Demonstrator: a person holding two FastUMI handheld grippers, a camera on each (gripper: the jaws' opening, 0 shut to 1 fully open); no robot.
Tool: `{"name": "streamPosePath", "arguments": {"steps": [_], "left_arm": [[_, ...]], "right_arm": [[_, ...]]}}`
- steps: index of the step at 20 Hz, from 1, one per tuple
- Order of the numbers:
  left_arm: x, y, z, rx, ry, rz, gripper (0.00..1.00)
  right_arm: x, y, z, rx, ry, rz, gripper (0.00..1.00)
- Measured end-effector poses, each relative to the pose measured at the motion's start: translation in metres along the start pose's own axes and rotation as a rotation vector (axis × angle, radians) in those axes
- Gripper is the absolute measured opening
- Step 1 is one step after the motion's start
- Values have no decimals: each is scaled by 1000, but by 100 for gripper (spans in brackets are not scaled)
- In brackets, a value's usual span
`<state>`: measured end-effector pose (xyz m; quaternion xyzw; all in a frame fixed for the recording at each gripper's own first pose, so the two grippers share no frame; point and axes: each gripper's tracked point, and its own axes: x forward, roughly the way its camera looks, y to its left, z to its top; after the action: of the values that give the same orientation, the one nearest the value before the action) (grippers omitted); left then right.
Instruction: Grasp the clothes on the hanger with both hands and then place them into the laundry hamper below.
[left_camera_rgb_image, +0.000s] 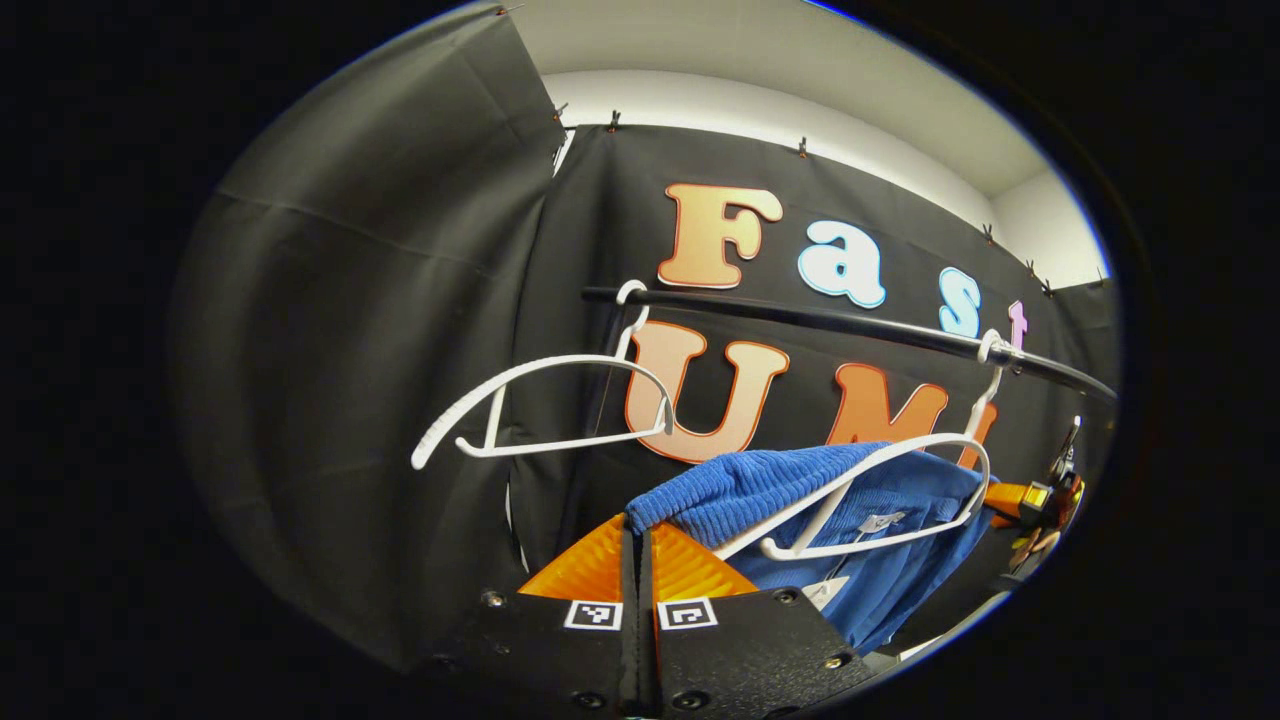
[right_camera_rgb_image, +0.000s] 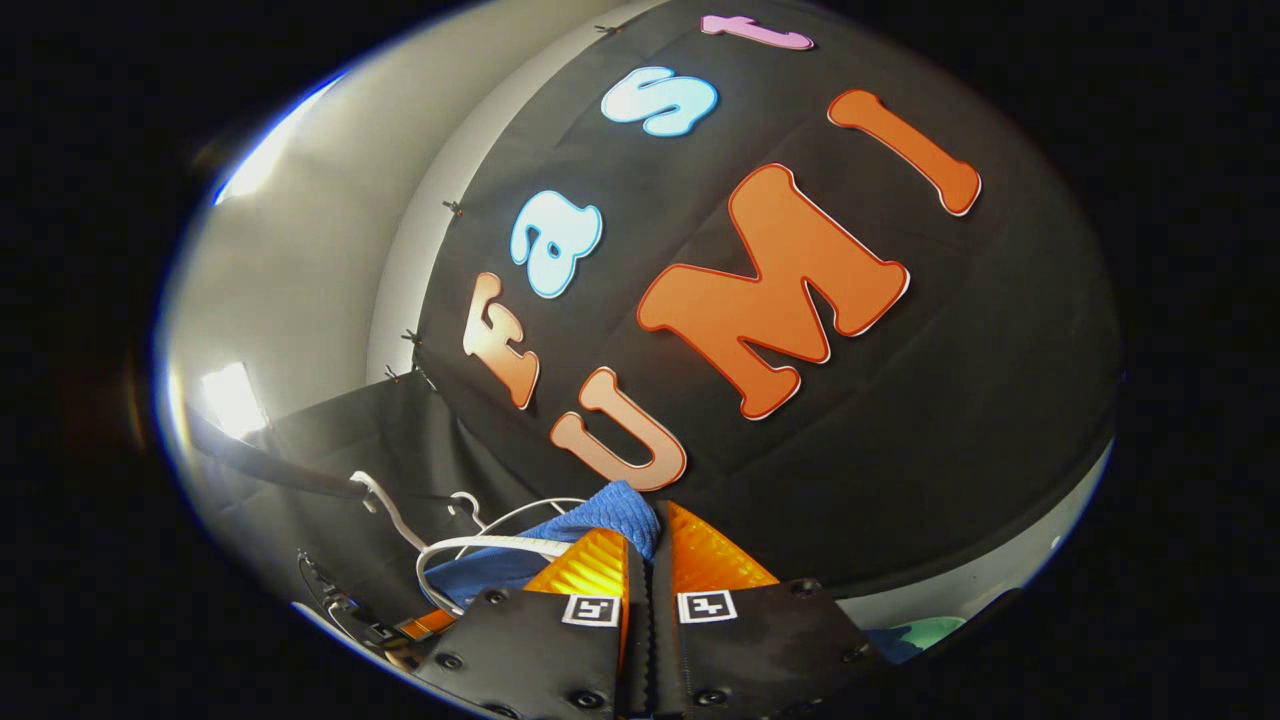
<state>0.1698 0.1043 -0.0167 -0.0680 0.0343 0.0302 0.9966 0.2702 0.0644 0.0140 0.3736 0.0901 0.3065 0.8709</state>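
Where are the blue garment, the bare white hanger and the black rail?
blue garment (left_camera_rgb_image: 740, 490), left gripper view, its ribbed shoulder fold.
bare white hanger (left_camera_rgb_image: 560, 445), left gripper view, its lower bar.
black rail (left_camera_rgb_image: 850, 322), left gripper view, mid-span between the two hooks.

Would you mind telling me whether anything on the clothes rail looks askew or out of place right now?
Yes: the blue garment sits bunched and half off its white hanger, whose arm and lower bar lie across the front of the cloth. The left gripper pinches its corner. The empty hanger beside it hangs tilted on the rail.
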Motion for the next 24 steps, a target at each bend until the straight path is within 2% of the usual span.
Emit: {"name": "streamPosePath", "arguments": {"steps": [4,11,20,24], "left_arm": [[11,1,-10,-41,30,-18,0],[11,-6,-37,-62,64,-26,0],[-12,2,-62,-38,113,-6,0],[-39,2,-77,-13,142,-6,0]], "right_arm": [[-1,-2,14,2,-31,8,7],[3,-31,1,40,-36,-54,8],[-26,-48,-43,44,-10,-137,8],[-46,-54,-67,51,4,-185,7]]}}
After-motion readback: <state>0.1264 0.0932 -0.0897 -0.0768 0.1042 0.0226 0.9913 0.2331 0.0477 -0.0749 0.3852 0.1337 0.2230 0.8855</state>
